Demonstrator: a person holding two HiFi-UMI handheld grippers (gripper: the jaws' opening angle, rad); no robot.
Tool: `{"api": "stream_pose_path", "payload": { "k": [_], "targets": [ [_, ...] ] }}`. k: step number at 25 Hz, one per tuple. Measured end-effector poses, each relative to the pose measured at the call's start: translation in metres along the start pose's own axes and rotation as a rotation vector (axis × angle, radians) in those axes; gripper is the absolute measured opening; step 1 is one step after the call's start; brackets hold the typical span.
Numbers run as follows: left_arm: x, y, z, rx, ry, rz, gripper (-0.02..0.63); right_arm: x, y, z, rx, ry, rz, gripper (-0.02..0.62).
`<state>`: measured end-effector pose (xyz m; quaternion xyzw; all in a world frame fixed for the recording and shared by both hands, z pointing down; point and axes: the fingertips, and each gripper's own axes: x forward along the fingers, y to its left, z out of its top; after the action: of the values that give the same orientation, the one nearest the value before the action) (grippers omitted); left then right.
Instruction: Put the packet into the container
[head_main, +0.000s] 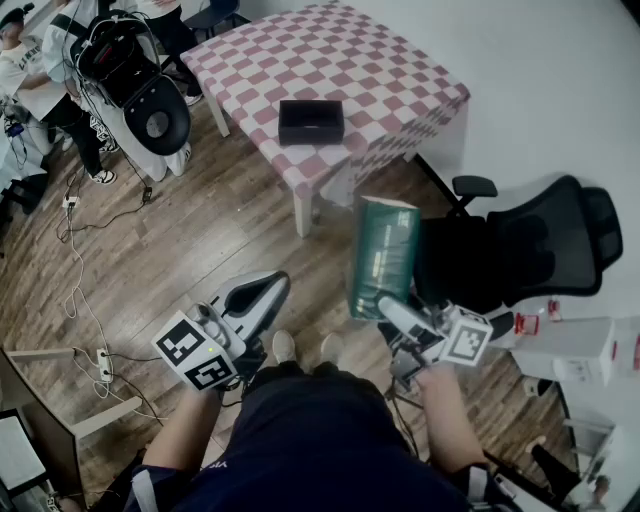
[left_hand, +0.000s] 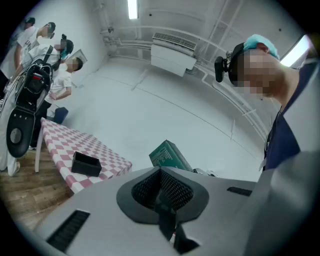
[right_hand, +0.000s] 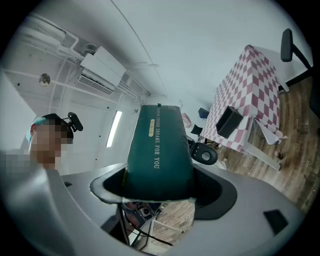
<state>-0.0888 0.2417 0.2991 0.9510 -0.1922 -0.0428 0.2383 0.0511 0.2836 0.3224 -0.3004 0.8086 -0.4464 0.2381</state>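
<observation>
Right claw (head_main: 392, 312): jaws spread wide, clamped on the lower end of the green packet (head_main: 383, 258). Packet stands up out of the claw, over the floor (head_main: 180, 240), short of the worktop (head_main: 385, 85). Black container (head_main: 311, 121) sits near the worktop's front edge, well apart from the packet. Left claw (head_main: 258, 295): jaws together, nothing held.

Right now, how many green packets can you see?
1. The green packet is clamped in the right gripper, held up over the wooden floor, short of the checkered table. More may lie outside the frame.
</observation>
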Motion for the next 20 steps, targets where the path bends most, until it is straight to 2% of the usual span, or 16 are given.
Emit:
{"api": "stream_pose_path", "payload": {
  "k": [8, 12, 20],
  "targets": [
    [0.003, -0.001, -0.006, -0.013, 0.006, 0.004, 0.025, -0.003, -0.003, 0.004, -0.006, -0.015, -0.017, 0.394],
    [0.004, -0.003, -0.012, -0.013, 0.007, 0.017, 0.025, -0.008, -0.007, 0.005, -0.067, 0.012, -0.057, 0.394],
    [0.018, -0.019, -0.017, 0.007, -0.012, 0.054, 0.025, -0.026, -0.008, 0.017, -0.081, 0.042, -0.021, 0.394]
  ]
}}
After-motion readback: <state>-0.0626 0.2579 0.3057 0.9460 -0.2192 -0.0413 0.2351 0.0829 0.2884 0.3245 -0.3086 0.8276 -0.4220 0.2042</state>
